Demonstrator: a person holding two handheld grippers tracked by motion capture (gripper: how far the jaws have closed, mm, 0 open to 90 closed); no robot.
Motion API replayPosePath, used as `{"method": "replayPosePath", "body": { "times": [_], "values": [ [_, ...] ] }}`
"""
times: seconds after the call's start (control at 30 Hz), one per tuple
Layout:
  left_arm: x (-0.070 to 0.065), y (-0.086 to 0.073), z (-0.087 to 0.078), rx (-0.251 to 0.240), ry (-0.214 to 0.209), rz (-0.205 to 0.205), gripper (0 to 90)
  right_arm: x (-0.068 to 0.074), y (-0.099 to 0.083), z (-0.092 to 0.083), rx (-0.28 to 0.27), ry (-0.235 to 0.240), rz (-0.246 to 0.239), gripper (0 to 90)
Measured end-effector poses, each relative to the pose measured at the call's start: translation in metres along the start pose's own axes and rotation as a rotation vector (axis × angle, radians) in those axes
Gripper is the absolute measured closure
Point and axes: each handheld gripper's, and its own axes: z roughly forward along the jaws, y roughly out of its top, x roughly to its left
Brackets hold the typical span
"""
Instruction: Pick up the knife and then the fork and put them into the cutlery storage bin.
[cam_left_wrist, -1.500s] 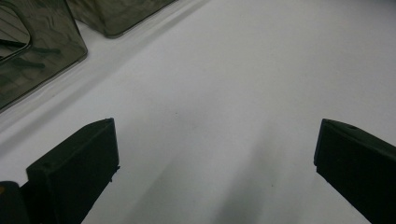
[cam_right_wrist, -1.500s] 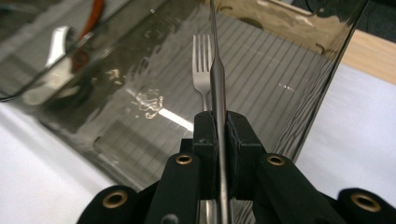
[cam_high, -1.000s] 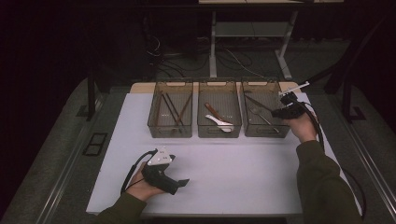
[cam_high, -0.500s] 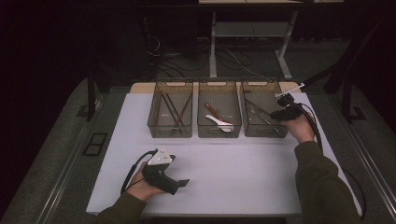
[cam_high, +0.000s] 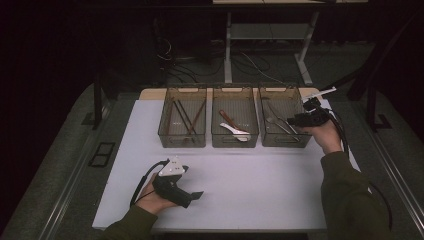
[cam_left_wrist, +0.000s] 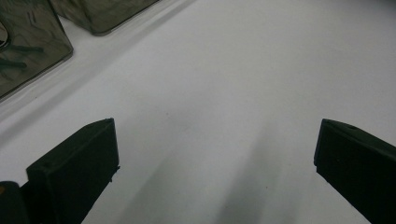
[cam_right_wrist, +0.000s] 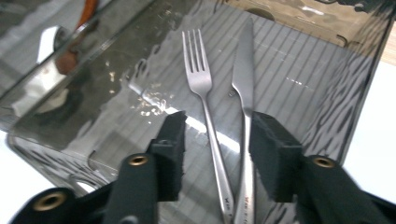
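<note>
Two utensils, a fork (cam_right_wrist: 201, 79) and a knife (cam_right_wrist: 244, 79), are being straddled, apparently untouched, by the right gripper (cam_right_wrist: 215, 144), just opening; the left gripper (cam_left_wrist: 215, 154) is being held wide, empty.

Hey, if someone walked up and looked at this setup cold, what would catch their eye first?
Probably the three smoky clear bins in a row at the far side of the white table. The right gripper is over the right bin, its jaws just opened, apart around the handles of a fork and a knife lying on the bin floor. The left gripper rests open near the front edge.
</note>
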Motion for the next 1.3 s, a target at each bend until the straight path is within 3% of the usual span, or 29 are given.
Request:
{"method": "replayPosePath", "body": {
  "times": [0.23, 0.43, 0.7, 0.87, 1.3],
  "values": [
    [0.002, 0.0, 0.0, -0.01, 0.002, -0.01, 0.0, -0.001, -0.001, -0.004, -0.028, 0.03, 0.014, 36.7],
    [0.002, 0.0, 0.0, -0.011, 0.001, -0.008, 0.0, 0.004, -0.002, -0.01, -0.05, 0.044, -0.013, 30.2],
    [0.002, 0.0, 0.0, -0.011, -0.002, -0.005, 0.0, 0.013, -0.008, -0.02, -0.091, 0.103, -0.025, 25.2],
    [0.002, -0.001, -0.001, -0.01, -0.004, -0.004, 0.0, 0.02, -0.013, -0.024, -0.097, 0.094, -0.047, 22.6],
    [0.003, -0.004, -0.002, -0.015, 0.004, -0.016, 0.0, 0.039, -0.029, -0.038, -0.139, 0.173, -0.086, 19.5]
  ]
}}
